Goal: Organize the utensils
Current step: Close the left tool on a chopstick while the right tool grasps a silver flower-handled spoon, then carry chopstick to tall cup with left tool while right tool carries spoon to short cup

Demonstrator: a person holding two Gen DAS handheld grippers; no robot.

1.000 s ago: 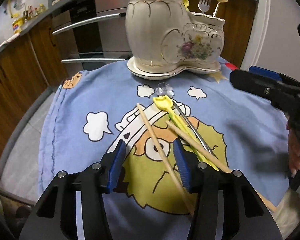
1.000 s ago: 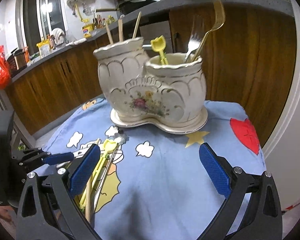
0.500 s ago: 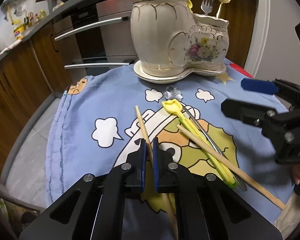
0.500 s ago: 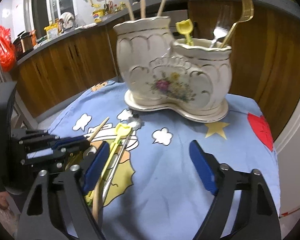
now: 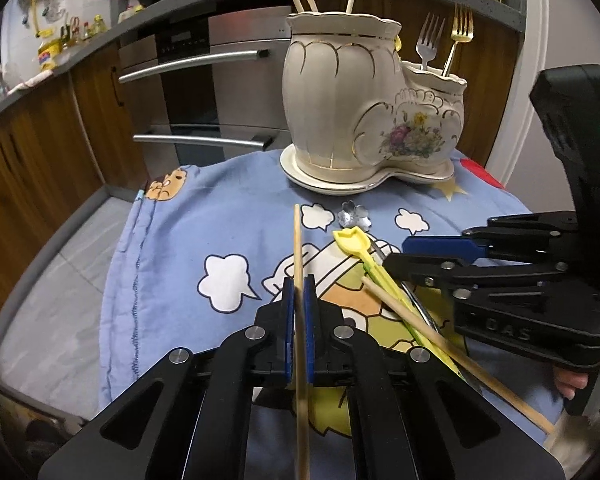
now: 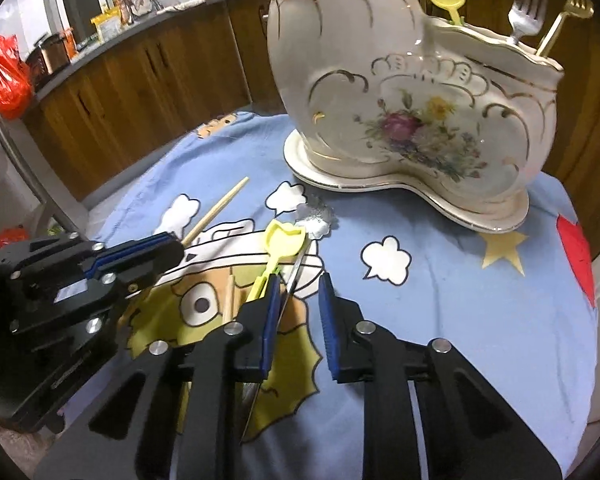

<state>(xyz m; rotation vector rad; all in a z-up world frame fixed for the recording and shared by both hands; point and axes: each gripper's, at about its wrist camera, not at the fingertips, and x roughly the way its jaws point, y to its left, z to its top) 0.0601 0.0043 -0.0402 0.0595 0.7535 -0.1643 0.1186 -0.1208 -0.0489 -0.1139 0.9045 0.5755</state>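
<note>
My left gripper is shut on a wooden chopstick and holds it pointing forward above the blue cartoon cloth. It shows in the right wrist view too. My right gripper is open and low over a yellow spoon and a metal spoon on the cloth. A second chopstick lies across them. The cream ceramic holder at the back holds chopsticks in its tall part, two forks and a yellow spoon in its low part.
The cloth covers a small round table. Wooden cabinets and a steel oven front stand behind it. The right gripper's body fills the right side of the left wrist view. A white door frame is at right.
My left gripper closed on the chopstick and lifted it off the cloth. My right gripper narrowed and moved down and left over the yellow and metal spoons.
</note>
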